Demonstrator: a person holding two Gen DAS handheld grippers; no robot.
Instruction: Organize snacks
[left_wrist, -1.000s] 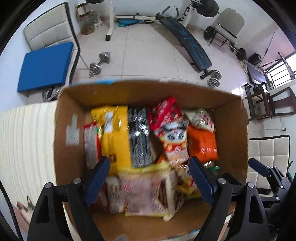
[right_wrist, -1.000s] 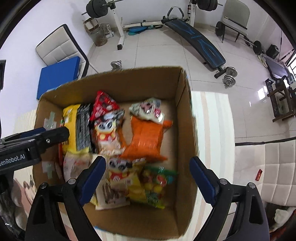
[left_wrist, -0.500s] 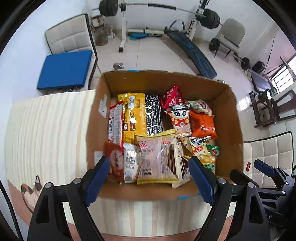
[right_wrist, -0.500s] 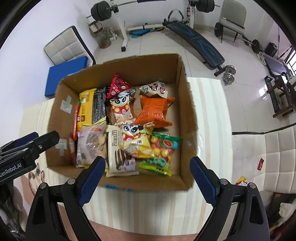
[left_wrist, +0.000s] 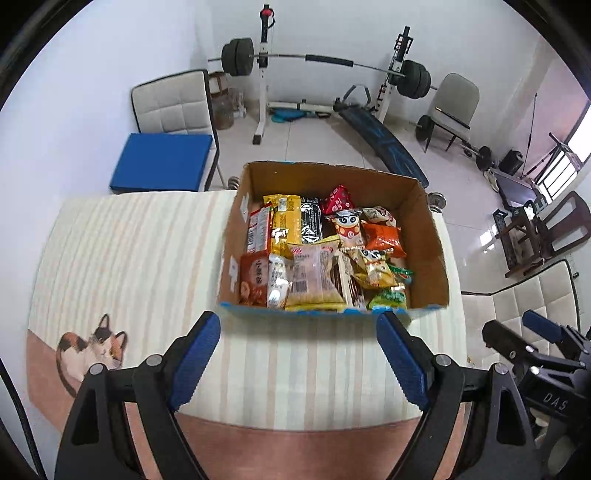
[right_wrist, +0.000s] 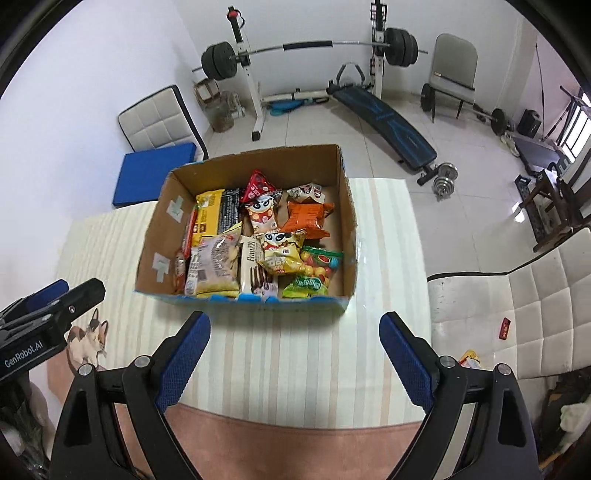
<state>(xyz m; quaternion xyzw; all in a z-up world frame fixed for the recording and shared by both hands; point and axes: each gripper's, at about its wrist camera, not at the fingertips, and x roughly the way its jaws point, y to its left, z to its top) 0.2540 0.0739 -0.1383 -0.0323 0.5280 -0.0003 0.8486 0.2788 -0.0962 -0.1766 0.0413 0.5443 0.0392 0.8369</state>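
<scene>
Table (left_wrist: 140, 258), cream-striped cloth with pink border; cat print (left_wrist: 92, 347) at 8 o'clock; open cardboard box (left_wrist: 430, 236) of snack packets stood directly on it, toward 12 o'clock

Cardboard box (left_wrist: 430, 236) sits on table (left_wrist: 147, 258), at 12 o'clock from both grippers. Snack packets (left_wrist: 314, 273) fill its interior, 9 o'clock side packed tightest. Chair (left_wrist: 166, 162) beyond table, 11 o'clock. Barbell rack (right_wrist: 255, 81) behind, 12 o'clock.
</scene>
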